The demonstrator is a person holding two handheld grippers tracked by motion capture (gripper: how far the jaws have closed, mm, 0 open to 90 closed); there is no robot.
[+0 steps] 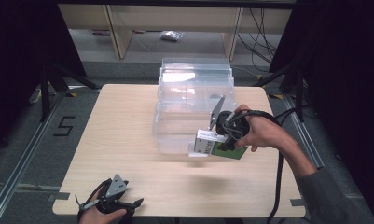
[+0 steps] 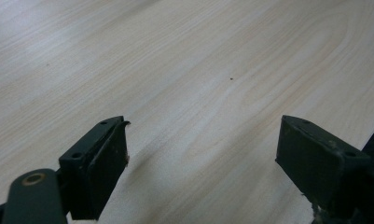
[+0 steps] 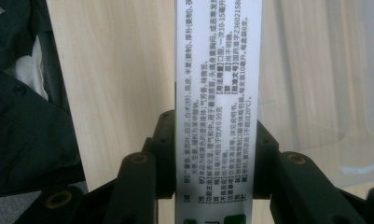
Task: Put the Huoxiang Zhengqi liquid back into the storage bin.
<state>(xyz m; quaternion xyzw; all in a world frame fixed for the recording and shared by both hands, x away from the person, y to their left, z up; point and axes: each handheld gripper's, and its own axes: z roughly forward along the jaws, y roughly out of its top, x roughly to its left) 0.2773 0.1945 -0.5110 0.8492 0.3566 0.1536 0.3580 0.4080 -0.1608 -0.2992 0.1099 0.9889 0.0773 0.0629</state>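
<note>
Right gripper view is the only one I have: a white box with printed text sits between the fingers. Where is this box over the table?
Observer: The box is held above the table, at the near edge of the clear plastic bin.
Operator: Does the box have another colour?
Observer: Yes, the high view shows a green face on its underside.
Operator: What is the left gripper doing?
Observer: The left gripper is open with nothing between its fingers, low over bare wood at the table's near left corner.
</note>
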